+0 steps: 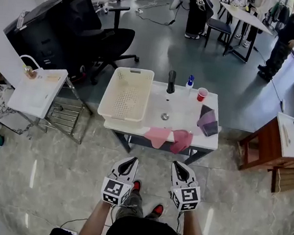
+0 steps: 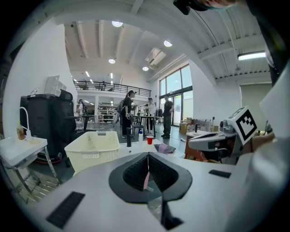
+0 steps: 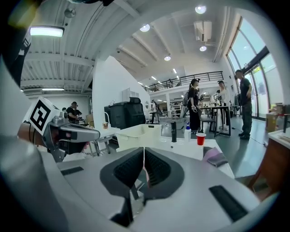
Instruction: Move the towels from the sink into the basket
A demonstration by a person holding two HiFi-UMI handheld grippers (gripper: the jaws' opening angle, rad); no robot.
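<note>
Two pink towels [image 1: 158,136] [image 1: 181,141] hang over the front edge of the white sink table [image 1: 182,110]. A purple towel [image 1: 208,122] lies on the table's right end, also visible in the right gripper view [image 3: 216,157]. The cream basket [image 1: 126,93] stands on the sink's left side and holds nothing I can see. My left gripper [image 1: 128,162] and right gripper [image 1: 179,168] hover side by side over the floor, short of the sink, both shut on nothing. In the left gripper view the jaws [image 2: 148,159] point at the basket [image 2: 93,147].
A black faucet [image 1: 171,81], a bottle [image 1: 190,82] and a red cup [image 1: 202,94] stand along the sink's back. A black office chair [image 1: 88,32] and a white side table [image 1: 37,90] are to the left, a wooden stand [image 1: 266,142] to the right. People stand further back.
</note>
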